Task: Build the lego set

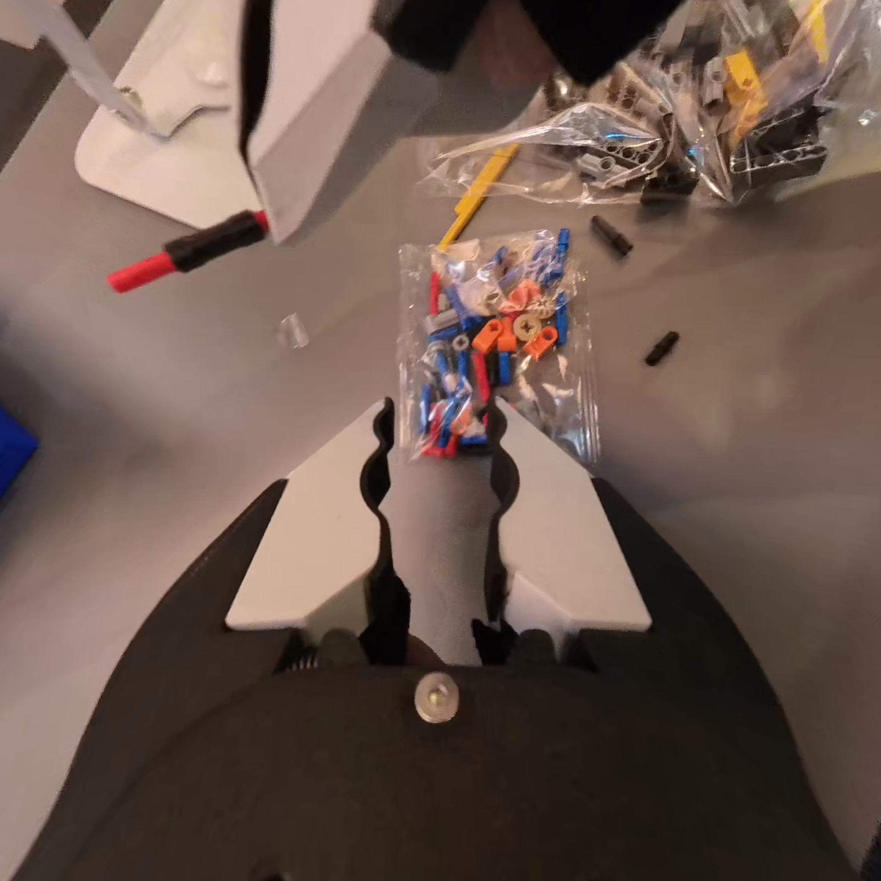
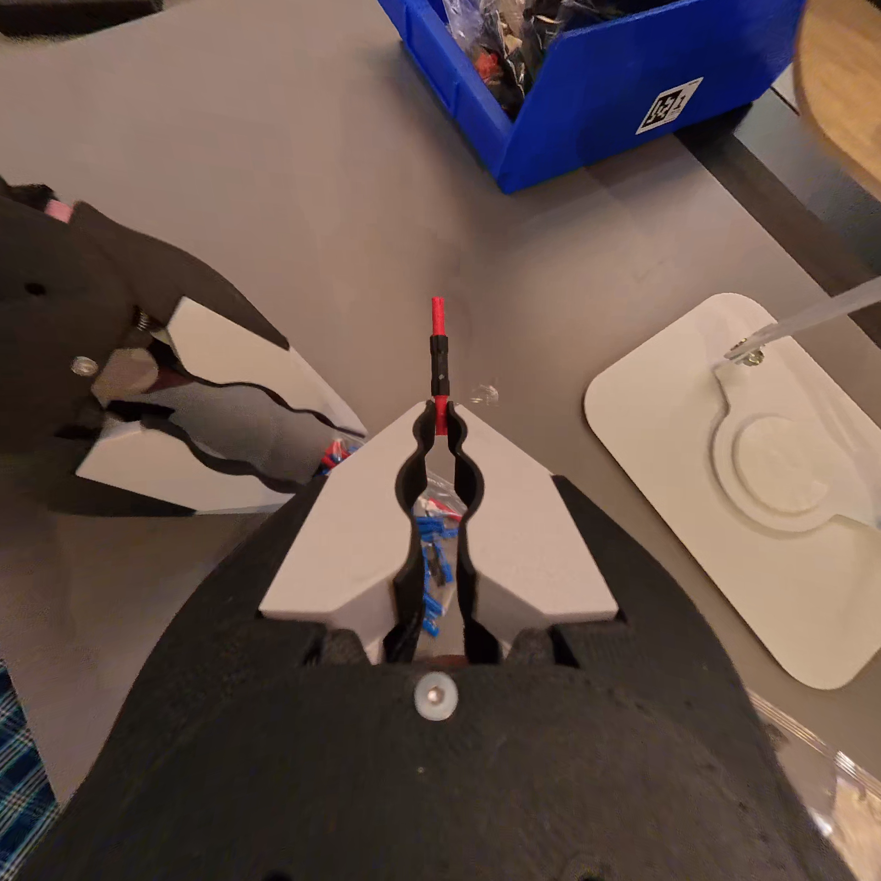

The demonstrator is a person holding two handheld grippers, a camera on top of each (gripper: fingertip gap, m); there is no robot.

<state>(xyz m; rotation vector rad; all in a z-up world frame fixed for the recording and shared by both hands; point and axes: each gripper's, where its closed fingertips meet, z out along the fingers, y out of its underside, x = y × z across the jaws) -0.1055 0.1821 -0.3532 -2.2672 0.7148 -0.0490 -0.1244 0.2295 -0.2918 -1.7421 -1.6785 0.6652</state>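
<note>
My right gripper [image 2: 441, 414] is shut on a red axle [image 2: 437, 314] with a black sleeve [image 2: 439, 364] on its middle, held out over the grey table. The same axle and sleeve [image 1: 210, 245] show at the upper left of the left wrist view, sticking out of the right gripper's white finger [image 1: 305, 143]. My left gripper [image 1: 441, 414] is open and empty, its tips at the near end of a small clear bag of blue, red and orange pins [image 1: 496, 343]. The bag also shows through the right gripper's gap [image 2: 434, 558].
A blue bin [image 2: 572, 119] of bagged parts stands at the back. A white stand base [image 2: 743, 476] lies right of the right gripper. Larger clear bags of grey, black and yellow parts [image 1: 691, 119], a yellow beam [image 1: 476, 195] and two loose black pins [image 1: 612, 237] lie beyond the small bag. About 8 centimeters separates my left fingertips from my right.
</note>
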